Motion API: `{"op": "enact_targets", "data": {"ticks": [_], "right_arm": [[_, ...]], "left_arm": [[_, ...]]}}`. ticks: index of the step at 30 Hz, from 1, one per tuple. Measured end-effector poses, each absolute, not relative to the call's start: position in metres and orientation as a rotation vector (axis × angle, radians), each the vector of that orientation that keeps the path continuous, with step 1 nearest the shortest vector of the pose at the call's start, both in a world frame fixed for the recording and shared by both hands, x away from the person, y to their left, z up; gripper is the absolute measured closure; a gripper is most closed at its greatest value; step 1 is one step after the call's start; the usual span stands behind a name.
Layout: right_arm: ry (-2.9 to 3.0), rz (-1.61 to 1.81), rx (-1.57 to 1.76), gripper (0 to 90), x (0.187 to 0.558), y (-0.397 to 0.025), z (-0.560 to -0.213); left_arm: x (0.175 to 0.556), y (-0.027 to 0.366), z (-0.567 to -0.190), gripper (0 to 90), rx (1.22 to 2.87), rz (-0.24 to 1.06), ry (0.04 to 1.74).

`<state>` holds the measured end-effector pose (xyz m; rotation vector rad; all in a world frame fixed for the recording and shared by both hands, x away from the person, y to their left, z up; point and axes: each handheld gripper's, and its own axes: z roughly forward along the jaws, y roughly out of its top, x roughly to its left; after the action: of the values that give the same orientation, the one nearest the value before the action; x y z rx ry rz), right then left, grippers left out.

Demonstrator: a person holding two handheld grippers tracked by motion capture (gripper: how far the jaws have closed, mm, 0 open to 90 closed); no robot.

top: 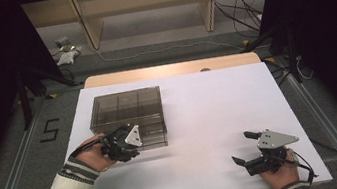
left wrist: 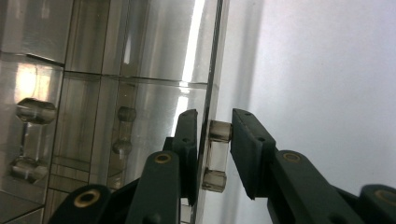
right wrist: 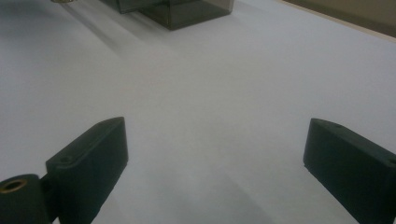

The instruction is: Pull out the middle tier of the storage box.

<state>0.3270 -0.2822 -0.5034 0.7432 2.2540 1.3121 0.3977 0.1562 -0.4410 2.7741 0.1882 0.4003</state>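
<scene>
From the high view, a smoky transparent box (top: 128,118) with inner dividers sits on the left half of a white table (top: 210,118). The left gripper (top: 122,143) presses against the box's near edge, while the right gripper (top: 246,147) rests well apart on the table's near right, with bare surface between them. Cables and a wooden shelf frame lie on the floor beyond the table.

In the left gripper view, the left gripper (left wrist: 214,149) has its jaws closed around a small clear handle (left wrist: 216,156) and the thin panel that carries it, one jaw on each side.

In the right gripper view, the right gripper (right wrist: 215,163) holds its jaws wide apart over bare table, with the box (right wrist: 187,11) far ahead.
</scene>
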Motion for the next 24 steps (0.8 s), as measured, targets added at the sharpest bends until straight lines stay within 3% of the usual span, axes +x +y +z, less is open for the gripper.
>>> {"op": "enact_targets", "data": {"ticks": [16,24], "right_arm": [[2.253,1.311,0.744,7.6,0.3271,-0.2818,-0.5037],[2.252,1.310,0.743,7.6,0.3270,-0.2817,-0.5037]], "left_arm": [[0.3951,0.1562,-0.4431,71.5,2.766,0.379,0.181],[0.3950,0.1609,-0.4350,57.7,2.704,0.356,0.214]]}}
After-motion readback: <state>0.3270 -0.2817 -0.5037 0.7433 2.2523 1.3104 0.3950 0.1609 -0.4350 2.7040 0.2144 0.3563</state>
